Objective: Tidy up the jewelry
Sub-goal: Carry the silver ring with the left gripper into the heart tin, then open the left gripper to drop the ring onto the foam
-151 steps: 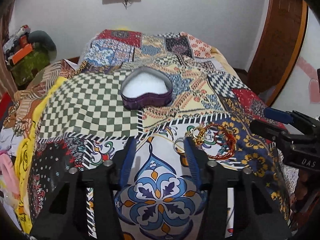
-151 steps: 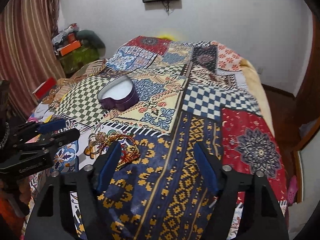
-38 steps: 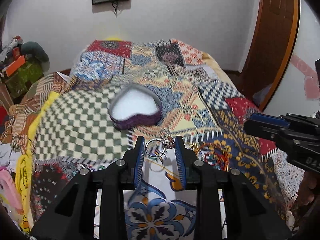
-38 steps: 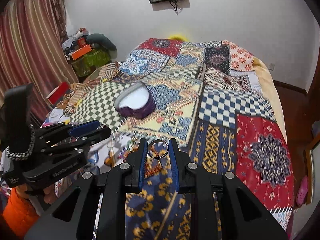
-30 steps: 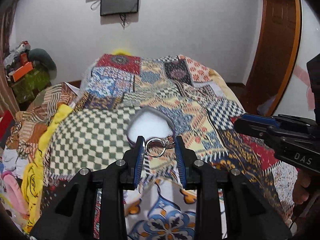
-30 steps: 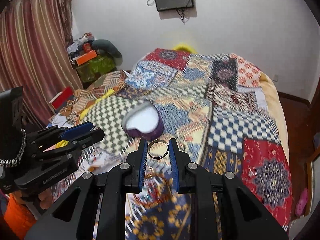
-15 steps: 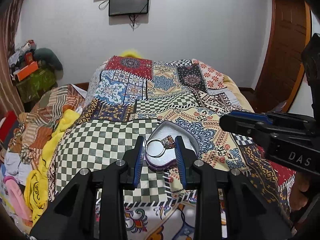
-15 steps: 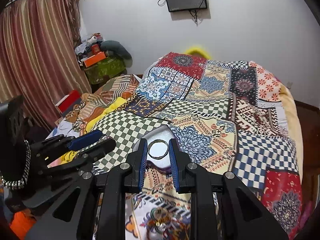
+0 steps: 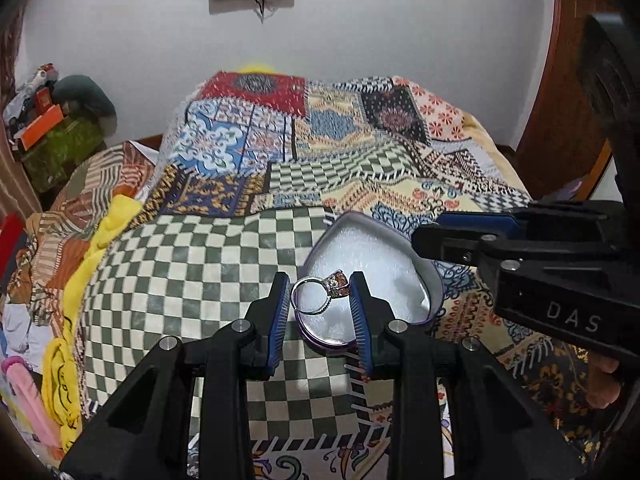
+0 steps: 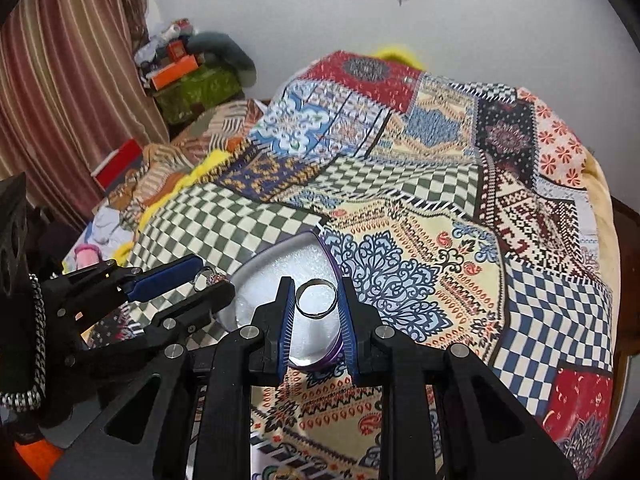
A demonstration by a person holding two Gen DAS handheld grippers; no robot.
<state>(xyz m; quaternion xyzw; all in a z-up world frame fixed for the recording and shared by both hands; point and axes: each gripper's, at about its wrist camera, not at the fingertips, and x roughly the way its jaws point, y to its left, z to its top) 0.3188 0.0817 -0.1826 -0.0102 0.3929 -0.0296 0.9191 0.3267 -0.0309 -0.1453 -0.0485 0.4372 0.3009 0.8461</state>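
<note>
Each pair of jaws is closed on a ring, pinched edge to edge so the hoop stands open between the blue pads. The left gripper [image 9: 320, 300] holds a silver stone ring [image 9: 318, 295], its cluster of pinkish-orange stones pressed against the right pad. The right gripper [image 10: 316, 302] holds a plain band [image 10: 317, 299], smooth and grey-silver, with no setting. Gripped by the rim like this, either ring should drop clean once the pads part.

Both hang over the heart box [image 9: 376, 252], which sits open on the bed with a white padded inside and a purple wall. The plain band is above the box's nearer half; the stone ring hovers by its near left rim. Neither ring looks to be touching the padding yet. My guess is that both are being brought here to be laid inside together.

The box rests where the green-checked patch of the quilt [image 10: 440, 208] meets a cream patterned one. A curtain [image 10: 68, 80] hangs at the far left, beside a heap of clutter against the wall.
</note>
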